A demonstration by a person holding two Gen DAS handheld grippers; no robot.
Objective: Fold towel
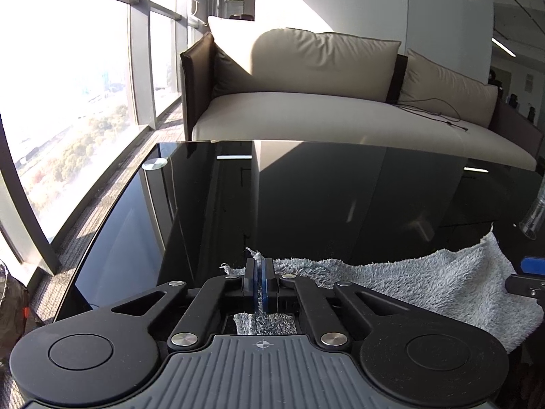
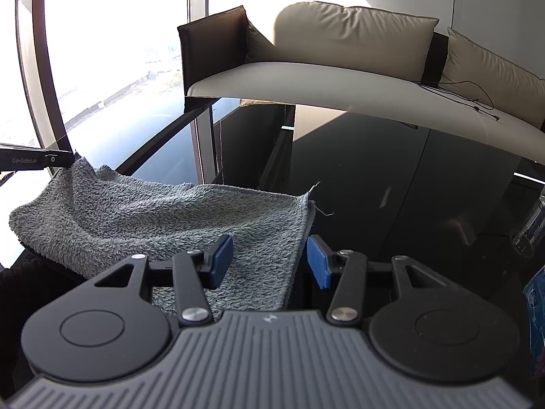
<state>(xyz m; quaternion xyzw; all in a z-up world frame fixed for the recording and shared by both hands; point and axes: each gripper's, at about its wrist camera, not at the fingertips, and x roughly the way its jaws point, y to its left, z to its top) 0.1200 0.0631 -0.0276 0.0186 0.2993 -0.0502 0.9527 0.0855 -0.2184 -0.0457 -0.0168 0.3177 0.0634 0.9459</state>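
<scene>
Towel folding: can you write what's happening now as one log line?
left gripper: shut on towel corner | right gripper: open, straddling towel's right edge | towel: on black glass table, partly lifted

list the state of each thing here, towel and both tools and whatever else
left tool: shut on a corner of the towel
right tool: open, straddling the towel's right edge, not gripping
towel: grey, unfolded, rumpled, one corner lifted
table: black, glossy, towel lying on it
clear bottle: at the table's right edge, mostly cut off
</scene>
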